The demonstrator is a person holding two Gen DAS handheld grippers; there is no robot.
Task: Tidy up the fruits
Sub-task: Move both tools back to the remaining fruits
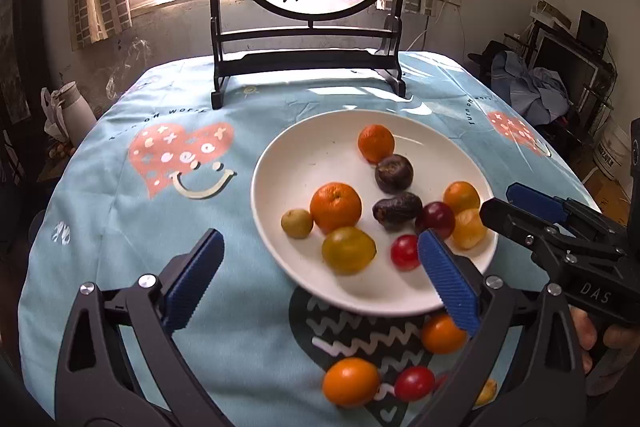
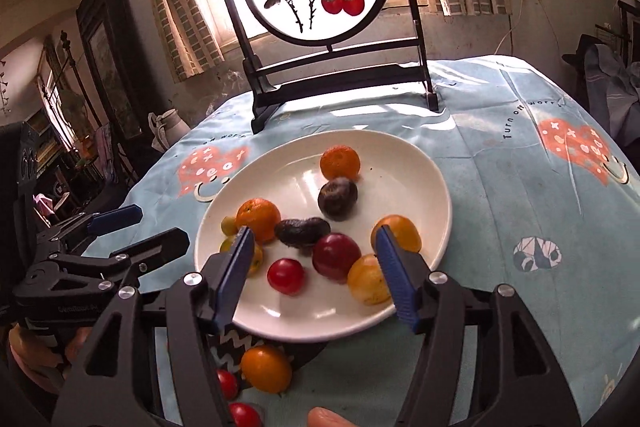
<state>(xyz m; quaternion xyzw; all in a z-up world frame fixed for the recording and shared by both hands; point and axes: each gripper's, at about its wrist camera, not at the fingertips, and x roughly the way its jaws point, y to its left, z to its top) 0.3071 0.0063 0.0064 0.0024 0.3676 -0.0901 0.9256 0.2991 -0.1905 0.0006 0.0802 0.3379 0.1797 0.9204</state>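
Holding both tools above the near rim of the round white ceramic plate (image 1: pixel 280 155), I kept the left gripper (image 1: pixel 320 279) with its blue ribbed pads spread wide and gripping nothing. The right gripper (image 2: pixel 316 267) was likewise apart and empty, poised over the plate's near half. Most of the fruit sat in the plate: a large orange tangerine (image 1: pixel 335 207), a second tangerine at the far side (image 1: pixel 376 143), two dark purple wrinkled fruits (image 1: pixel 394 173), a dark red plum (image 2: pixel 336 256), a small red cherry tomato (image 2: pixel 285 275) and several yellow ones. Loose fruit lay on the light blue patterned tablecloth (image 1: pixel 120 187) just before the plate: an orange kumquat-like fruit (image 1: pixel 351 381), a red cherry tomato (image 1: pixel 414 382) and another orange fruit (image 1: pixel 442 333).

Risk, as judged: round fruit rolls readily, so a pad that nudged one sideways could send it off the table edge. Clamping a soft tomato too hard could split it. A low approach could strike the plate rim and shift the fruit inside.

Limits of view: the loose orange fruit was partly covered by my left tool's right finger. A yellow fruit at the lower right was mostly hidden behind the frame. Exact fruit types were uncertain.
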